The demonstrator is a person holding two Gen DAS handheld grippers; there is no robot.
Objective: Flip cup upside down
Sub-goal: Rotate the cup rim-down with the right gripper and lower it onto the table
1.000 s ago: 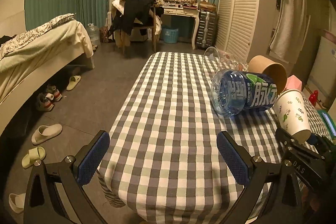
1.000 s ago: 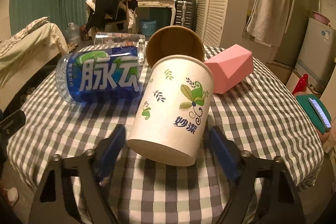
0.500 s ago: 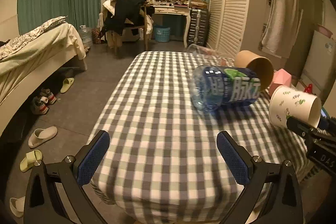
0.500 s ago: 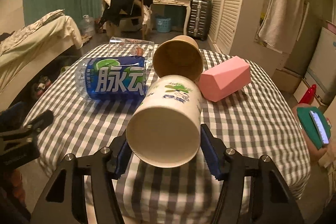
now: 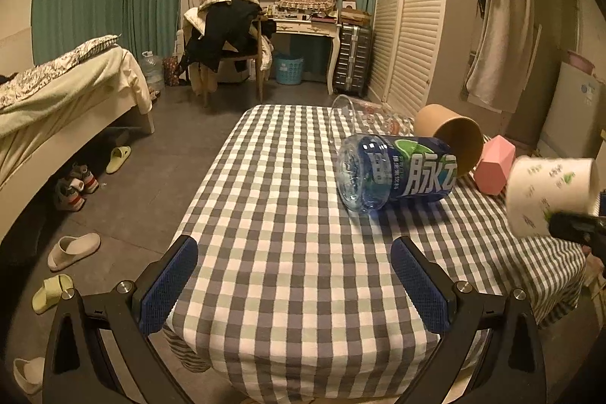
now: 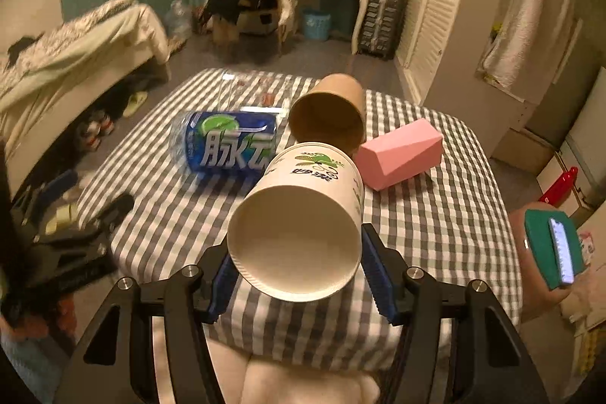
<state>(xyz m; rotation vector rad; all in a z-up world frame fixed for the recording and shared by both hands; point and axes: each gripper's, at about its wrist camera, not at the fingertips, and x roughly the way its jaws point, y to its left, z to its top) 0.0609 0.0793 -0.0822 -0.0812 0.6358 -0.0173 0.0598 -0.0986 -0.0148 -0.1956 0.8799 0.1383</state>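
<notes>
From the left wrist view, the left gripper (image 5: 293, 281) stands wide open over the near edge of the checked tablecloth (image 5: 288, 214), holding nothing. At far right, the white paper cup (image 5: 545, 195) hangs tilted above the cloth, blurred, gripped by a dark finger. A blue water bottle (image 5: 394, 177) lies on its side, a brown paper cup (image 5: 450, 135) behind it, a pink box (image 5: 494, 169) beside that.

From the right wrist view, the right gripper (image 6: 299, 275) clamps the white paper cup (image 6: 299, 226), mouth toward the camera, above the near cloth.
</notes>
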